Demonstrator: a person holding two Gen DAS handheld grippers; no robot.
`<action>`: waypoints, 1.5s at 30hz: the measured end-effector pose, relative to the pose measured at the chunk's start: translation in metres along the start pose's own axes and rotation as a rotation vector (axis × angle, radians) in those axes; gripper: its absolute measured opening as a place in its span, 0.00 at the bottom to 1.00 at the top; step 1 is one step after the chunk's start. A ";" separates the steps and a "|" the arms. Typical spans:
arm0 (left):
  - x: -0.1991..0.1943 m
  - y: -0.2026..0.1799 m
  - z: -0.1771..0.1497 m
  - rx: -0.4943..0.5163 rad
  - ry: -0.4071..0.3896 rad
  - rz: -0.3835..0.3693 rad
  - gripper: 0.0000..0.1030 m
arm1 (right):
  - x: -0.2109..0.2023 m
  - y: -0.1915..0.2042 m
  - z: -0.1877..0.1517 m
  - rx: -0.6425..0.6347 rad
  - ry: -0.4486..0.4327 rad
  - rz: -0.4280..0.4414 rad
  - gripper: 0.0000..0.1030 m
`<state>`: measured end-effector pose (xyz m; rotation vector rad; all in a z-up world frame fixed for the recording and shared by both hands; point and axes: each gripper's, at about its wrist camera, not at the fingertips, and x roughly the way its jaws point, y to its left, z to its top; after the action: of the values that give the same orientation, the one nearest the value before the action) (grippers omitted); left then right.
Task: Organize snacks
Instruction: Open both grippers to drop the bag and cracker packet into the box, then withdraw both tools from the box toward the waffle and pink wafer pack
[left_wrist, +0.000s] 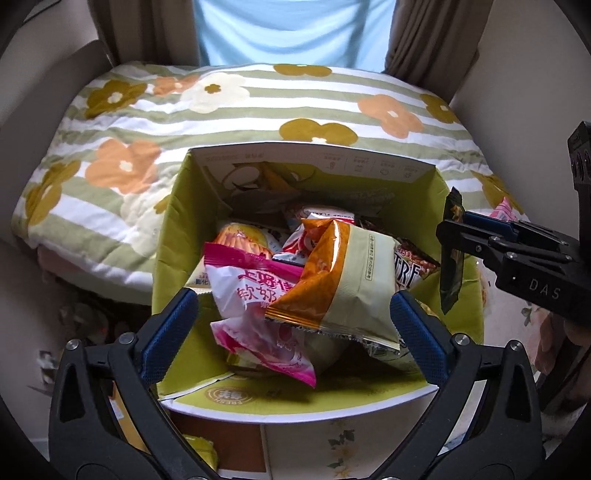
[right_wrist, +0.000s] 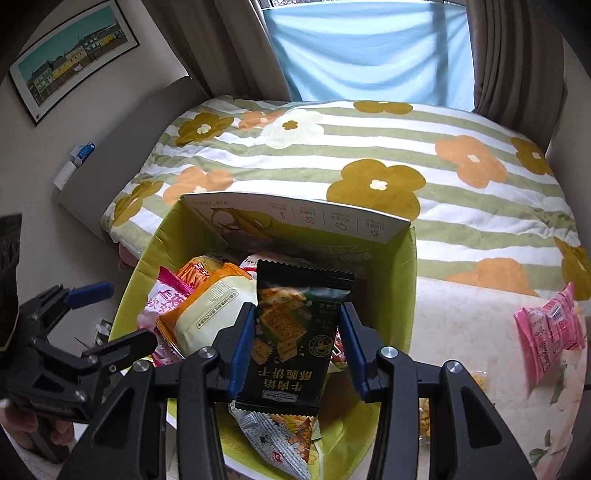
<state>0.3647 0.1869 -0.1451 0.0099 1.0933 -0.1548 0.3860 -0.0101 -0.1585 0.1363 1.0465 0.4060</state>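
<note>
Right gripper (right_wrist: 297, 343): closed on the dark green cracker packet (right_wrist: 295, 332), blue pads pressing its two long side edges; packet hangs upright over the open box, print upside down to the wrist view.
Left gripper (left_wrist: 293, 332): jaws spread wide with nothing pinched; the orange and cream snack bag (left_wrist: 340, 280) and the pink and white candy bag (left_wrist: 258, 306) lie between and beyond the blue pads, neither visibly touched by them.
Box (left_wrist: 173, 236): yellow-green carton with flaps up, standing at the foot edge of the bed (left_wrist: 221, 110), already holding a loose heap of packets.
Packet handling, judged: light, thin foil film, slippery, with brittle crackers inside; a hard squeeze could crush them, so pressure on the side seams suits it better than on the flat face.
Bag handling, judged: puffed with air, soft, crinkly, likely to slide or roll off the heap; the crimped end seams give the surest hold.
Packet relative to right gripper: centred between the pads, its lower end well below them, over the box's near right part; from the left wrist view it shows edge-on above the right wall.
Outside the box: pink wrapped snack (right_wrist: 546, 332) lies on the pale floral surface (right_wrist: 461, 332) to the right, well apart from both grippers.
Risk, judged: released from here, the packet may land standing on the heap.
</note>
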 end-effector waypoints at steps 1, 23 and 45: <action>-0.001 0.000 -0.002 0.001 -0.005 0.014 1.00 | 0.003 -0.001 0.001 0.012 0.002 0.012 0.43; -0.022 -0.027 -0.032 0.021 -0.069 -0.024 1.00 | -0.052 -0.002 -0.029 -0.037 -0.145 -0.142 1.00; -0.013 -0.246 -0.024 0.086 -0.075 -0.125 1.00 | -0.165 -0.213 -0.080 0.172 -0.222 -0.254 1.00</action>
<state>0.3053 -0.0523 -0.1281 0.0126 1.0117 -0.3122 0.3009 -0.2765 -0.1284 0.1951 0.8650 0.0678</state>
